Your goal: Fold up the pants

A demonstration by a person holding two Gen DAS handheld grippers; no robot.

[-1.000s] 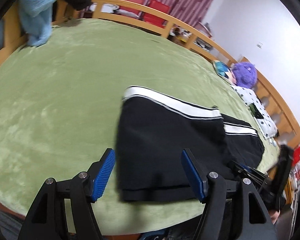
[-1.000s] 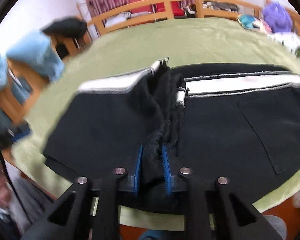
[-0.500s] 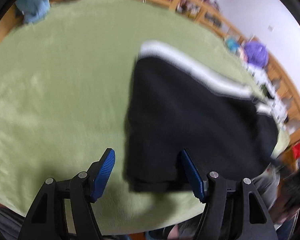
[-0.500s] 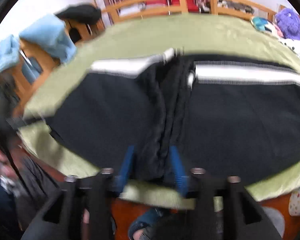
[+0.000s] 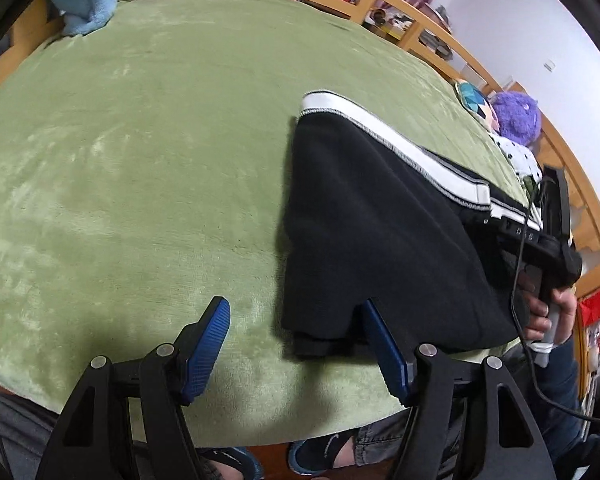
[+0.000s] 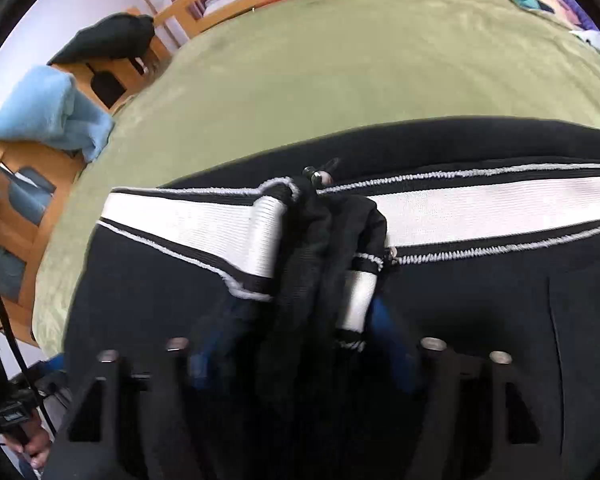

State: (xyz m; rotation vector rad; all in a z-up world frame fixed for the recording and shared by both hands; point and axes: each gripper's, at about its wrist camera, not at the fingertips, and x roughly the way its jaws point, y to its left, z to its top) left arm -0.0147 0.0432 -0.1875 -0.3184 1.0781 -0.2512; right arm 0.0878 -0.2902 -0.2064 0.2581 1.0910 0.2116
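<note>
Black pants (image 5: 372, 240) with a white striped waistband (image 5: 380, 136) lie folded on the green blanket (image 5: 140, 160). My left gripper (image 5: 296, 344) is open and empty, straddling the near left corner of the pants just above the blanket. In the right wrist view the pants (image 6: 480, 280) fill the lower frame, and a bunched fold of black cloth and waistband (image 6: 320, 248) lies between my right gripper's (image 6: 300, 340) spread fingers. The right gripper is open, its blue pads blurred. It also shows in the left wrist view (image 5: 548, 236), held in a hand over the pants' right side.
A wooden rail (image 5: 380, 0) runs around the bed. A light blue towel (image 5: 84, 0) hangs at the far left, with a black garment (image 6: 104, 40) beside it. A purple plush toy (image 5: 516, 116) and a spotted cloth (image 5: 520, 156) lie at the far right.
My right gripper has opened from its hold on the bunched cloth and moved closer over the pants. My left gripper stayed open and shifted slightly left of the pants' corner.
</note>
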